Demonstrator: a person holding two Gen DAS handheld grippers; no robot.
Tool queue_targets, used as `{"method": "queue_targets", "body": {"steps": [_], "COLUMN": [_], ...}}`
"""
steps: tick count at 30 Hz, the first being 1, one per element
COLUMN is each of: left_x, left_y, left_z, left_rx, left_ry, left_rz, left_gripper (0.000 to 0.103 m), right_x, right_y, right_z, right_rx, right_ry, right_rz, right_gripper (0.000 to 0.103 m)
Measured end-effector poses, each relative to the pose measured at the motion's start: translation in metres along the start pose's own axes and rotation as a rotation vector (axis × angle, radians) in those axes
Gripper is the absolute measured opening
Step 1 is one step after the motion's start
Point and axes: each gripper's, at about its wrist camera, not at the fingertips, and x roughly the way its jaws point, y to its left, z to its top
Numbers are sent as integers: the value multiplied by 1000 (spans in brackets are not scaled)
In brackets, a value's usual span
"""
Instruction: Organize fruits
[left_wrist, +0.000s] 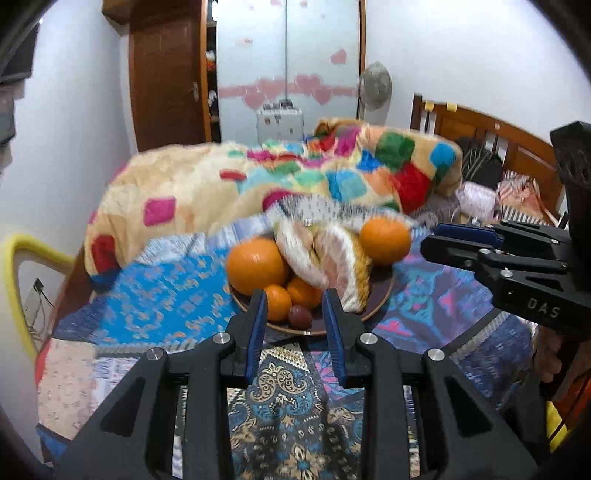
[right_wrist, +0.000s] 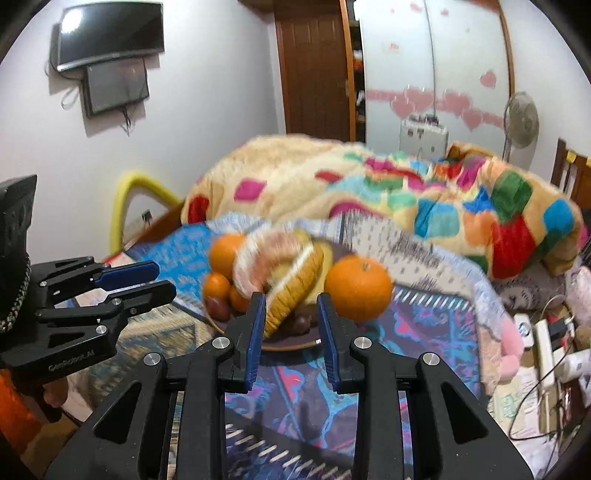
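Note:
A brown plate (left_wrist: 382, 293) on the patterned bedspread holds a big orange (left_wrist: 256, 266), two small oranges (left_wrist: 277, 302), a dark purple fruit (left_wrist: 300, 316) and peeled pomelo pieces (left_wrist: 321, 254). Another orange (left_wrist: 385, 240) sits at the plate's far right edge. My left gripper (left_wrist: 297, 306) is open and empty just before the plate. My right gripper (right_wrist: 290, 308) is open and empty, near the plate (right_wrist: 295, 343), the pomelo (right_wrist: 284, 273) and the right orange (right_wrist: 357, 288). The right gripper also shows in the left wrist view (left_wrist: 461, 245), and the left one in the right wrist view (right_wrist: 147, 282).
A colourful checked blanket (left_wrist: 295, 177) is heaped behind the plate. A wooden headboard (left_wrist: 498, 136) and pillows lie at the right. A power strip with cables (right_wrist: 543, 339) lies at the bed's right side. A yellow frame (left_wrist: 22, 266) stands left.

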Motion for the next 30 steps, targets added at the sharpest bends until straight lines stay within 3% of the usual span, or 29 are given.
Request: {"method": "queue_targets", "body": {"steps": [7, 10, 14, 16, 20, 23, 26, 30], "left_x": [-105, -140, -183, -202, -230, -242, -250, -260], "left_y": [-12, -17, -27, -33, -45, -51, -54, -59], "left_z": [14, 13, 6, 1, -10, -16, -20, -27], "left_rx": [3, -9, -14, -1, 12, 17, 16, 17], "left_ry": [-212, -278, -365, -404, -455, -469, -488, -504], "left_rz": [29, 43, 59, 75, 85, 95, 106, 114], "left_gripper": [31, 39, 56, 61, 79, 87, 94, 98], "right_x": [-100, -138, -175, -185, -198, -204, -209, -217], "right_y": [31, 46, 64, 72, 81, 81, 83, 87], "right_z": [16, 14, 7, 3, -7, -10, -15, -23], "right_rx": [-5, -1, -9, -12, 13, 19, 20, 17], "right_ry": [-241, -336, -424, -447, -473, -481, -489, -492], "right_rz": [-25, -38, -69, -82, -85, -98, -125, -139], "right_gripper": [26, 29, 45, 50, 70, 76, 90, 96]}}
